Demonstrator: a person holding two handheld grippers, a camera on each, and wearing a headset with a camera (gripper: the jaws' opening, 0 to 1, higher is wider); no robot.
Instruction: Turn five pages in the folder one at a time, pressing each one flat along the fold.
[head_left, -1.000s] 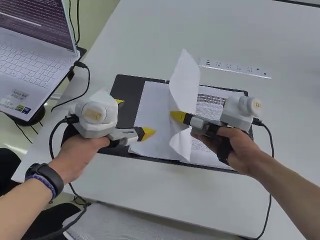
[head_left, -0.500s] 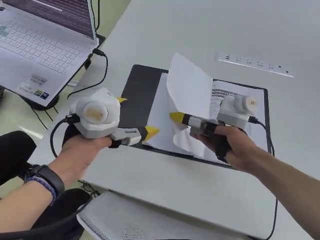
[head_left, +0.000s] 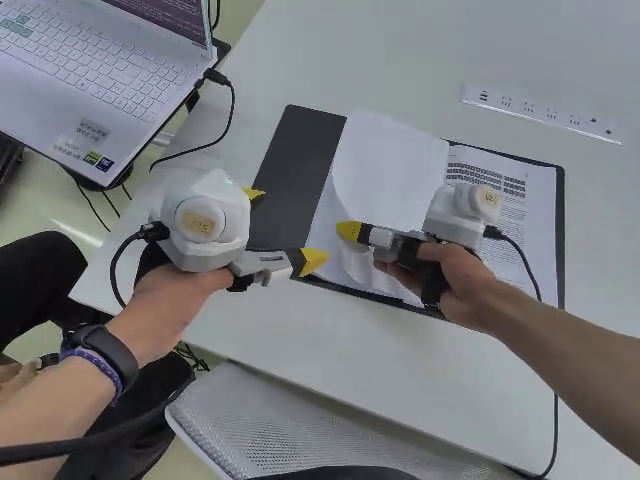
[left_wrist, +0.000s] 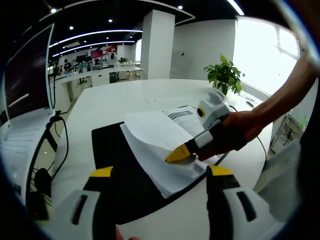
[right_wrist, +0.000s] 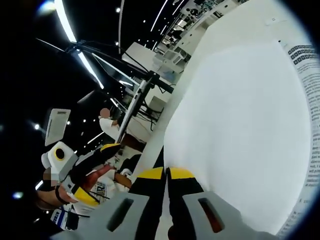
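Nearest us, the left gripper (head_left: 284, 226), a chunky white plastic body with yellow wedge tips. Its jaws are spread wide and hold nothing, hovering over the near left corner of the folder (head_left: 290, 170). In its own view the left gripper (left_wrist: 161, 172) frames the black cover between its two tips.

Just to the right is the right gripper (head_left: 350, 231), slimmer from here, with a yellow point leading. In the right gripper view its jaws (right_wrist: 166, 174) are pressed together with only a thin dark slit between them. The edge of the page (right_wrist: 240, 125) runs right into that slit, so it is pinched on the sheet. The left gripper view shows the right gripper (left_wrist: 176, 155) nosing into the same edge.

The page (head_left: 390, 190) is plain white paper, blank on the face we see. It is bowed in a soft curve over the middle of the folder, not lying flat, and that arch shows clearly in the left gripper view (left_wrist: 150, 132).

The folder is matte black and rectangular, lying open on the smooth white table (head_left: 400, 60). On its right side a printed sheet (head_left: 520, 200) lies flat, with lines of dark text.

Further back, a long white power strip (head_left: 540, 112) lies on the table. Off the far left corner sits a silver laptop (head_left: 90, 70), with a black cable (head_left: 200, 140) looping from it.
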